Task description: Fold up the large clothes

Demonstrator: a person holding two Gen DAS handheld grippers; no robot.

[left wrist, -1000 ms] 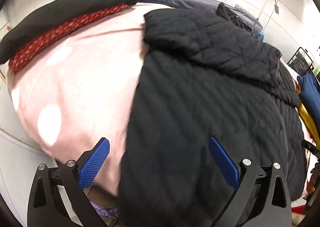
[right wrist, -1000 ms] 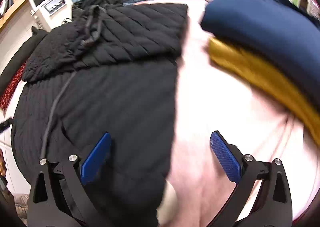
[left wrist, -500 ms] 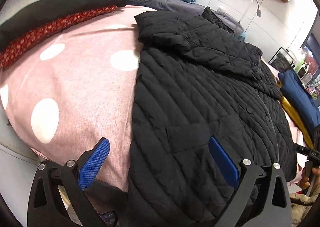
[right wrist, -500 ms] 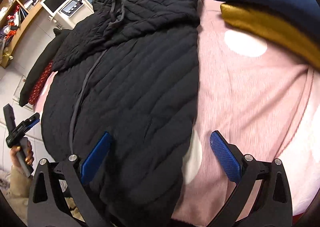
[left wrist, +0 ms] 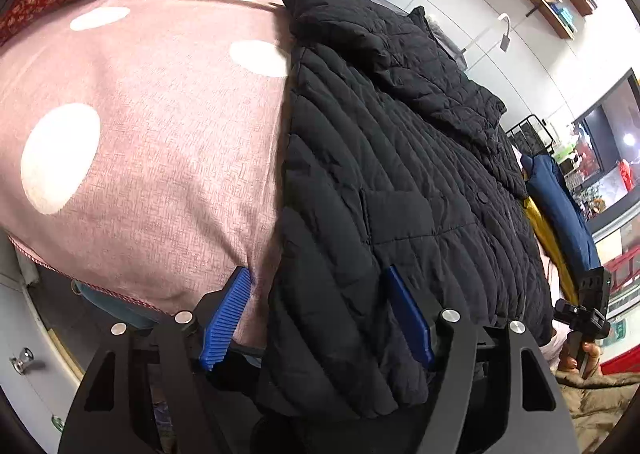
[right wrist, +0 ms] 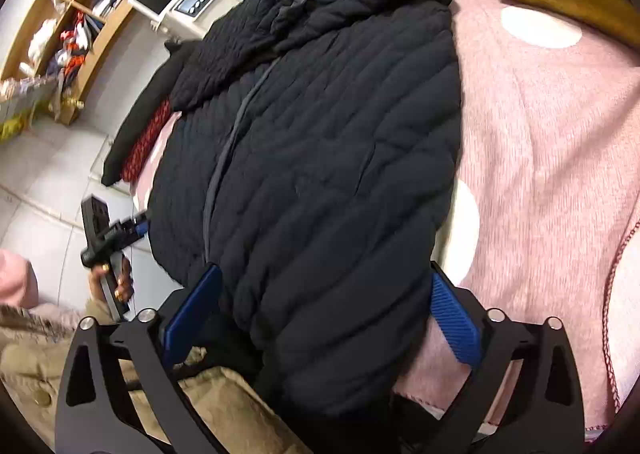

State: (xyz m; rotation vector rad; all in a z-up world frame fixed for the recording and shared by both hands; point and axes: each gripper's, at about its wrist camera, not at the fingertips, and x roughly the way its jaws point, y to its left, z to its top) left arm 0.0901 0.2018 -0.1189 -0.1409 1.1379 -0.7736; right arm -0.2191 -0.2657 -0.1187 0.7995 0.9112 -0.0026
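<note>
Both claws hang spread wide at the near hem of the black quilted puffer jacket [left wrist: 400, 157], which lies flat on the pink white-dotted blanket [left wrist: 152, 125]: the left gripper [left wrist: 320, 318] straddles the hem's left corner, the right gripper [right wrist: 324, 318] its right corner. I'd pinch both corners deep and evenly, since slippery padding slides, then lift together toward the hood ahead.

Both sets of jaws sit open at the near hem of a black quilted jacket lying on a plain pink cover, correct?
Not plain. The left wrist view shows the pink cover has large white dots. The rest holds: both sets of jaws are open at the near hem of the black quilted jacket.
</note>
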